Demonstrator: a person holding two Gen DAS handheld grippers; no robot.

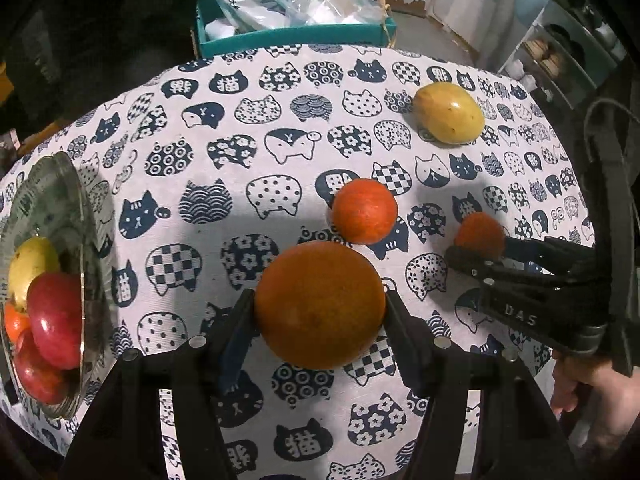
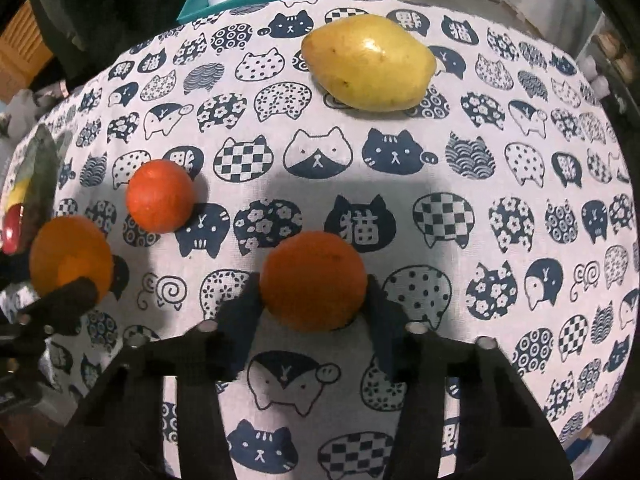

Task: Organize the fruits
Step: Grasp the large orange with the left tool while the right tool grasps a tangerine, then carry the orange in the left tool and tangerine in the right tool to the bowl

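Left gripper: fingers clamped on large orange, just above the desk. Right gripper: fingers closed on small orange. Red-orange fruit ahead of left fingers; yellow mango beyond right fingers. Glass bowl left, holding fruit.

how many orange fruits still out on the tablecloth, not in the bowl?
3. One between the left tongs, one between the right tongs, one loose between them. The bowl holds more fruit, partly hidden.
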